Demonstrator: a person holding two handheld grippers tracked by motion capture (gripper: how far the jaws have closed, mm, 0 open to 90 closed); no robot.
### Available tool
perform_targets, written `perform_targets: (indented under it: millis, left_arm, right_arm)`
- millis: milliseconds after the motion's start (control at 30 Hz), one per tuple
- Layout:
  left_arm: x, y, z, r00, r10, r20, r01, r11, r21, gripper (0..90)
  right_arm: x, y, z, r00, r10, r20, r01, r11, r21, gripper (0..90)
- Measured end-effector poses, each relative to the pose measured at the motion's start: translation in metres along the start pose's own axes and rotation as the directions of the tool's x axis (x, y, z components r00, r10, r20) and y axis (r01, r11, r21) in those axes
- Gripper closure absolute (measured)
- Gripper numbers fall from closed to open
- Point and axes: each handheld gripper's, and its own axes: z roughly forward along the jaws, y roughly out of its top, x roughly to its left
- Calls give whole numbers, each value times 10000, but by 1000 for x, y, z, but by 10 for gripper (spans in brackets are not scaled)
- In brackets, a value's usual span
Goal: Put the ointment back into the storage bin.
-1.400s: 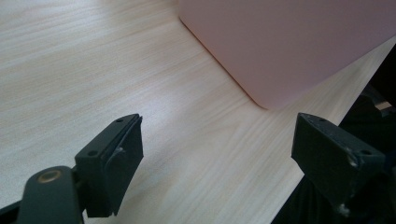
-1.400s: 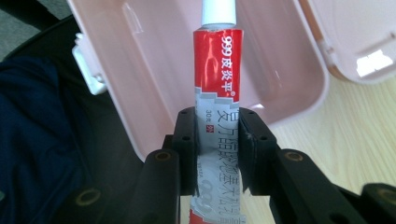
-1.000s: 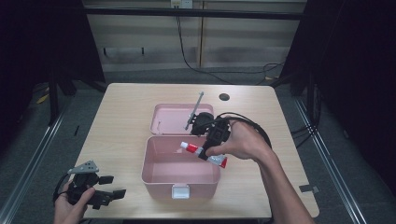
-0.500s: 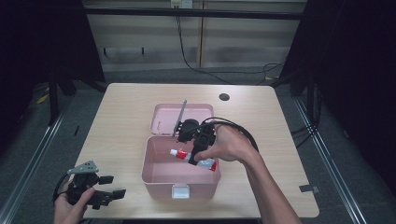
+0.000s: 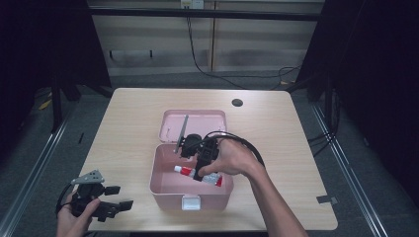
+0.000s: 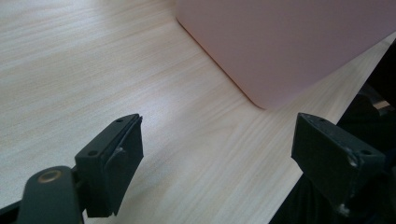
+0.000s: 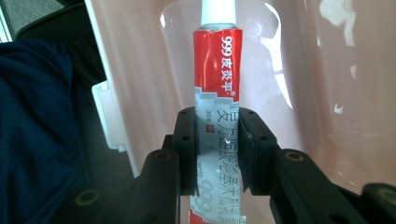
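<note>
The right gripper (image 7: 217, 149), clenched on the red and white tube (image 7: 217, 79) inside the pink box (image 5: 163, 190), should lower it flat to the box floor before releasing, I think, while the left gripper (image 6: 219, 158) waits released beside the box.

We see a light wooden bench (image 5: 123, 128) with rounded corners, its grain running across the top. Near its far right corner sits a small round dark hole (image 5: 237, 102). On the grey floor (image 5: 34, 128) to the right of the bench lies a short strip of dark tape (image 5: 326, 200). Beyond the far edge, black cables (image 5: 197, 54) hang against a pale panelled wall (image 5: 158, 39).
</note>
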Motion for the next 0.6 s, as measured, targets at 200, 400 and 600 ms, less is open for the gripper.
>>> perform_targets:
  millis: [200,400,600]
  left_arm:
    - [0,0,0,10000,8,0,-8,10000,-2,165]
    - [0,0,0,10000,12,-1,-12,10000,1,166]
    - [0,0,0,10000,9,4,-9,10000,11,166]
  right_arm:
    - [-3,2,11,9999,-24,-115,25,9999,103,712]
    - [-5,2,21,9994,-223,-283,229,9995,218,712]
    - [-2,6,34,9986,-293,-443,312,9986,417,712]
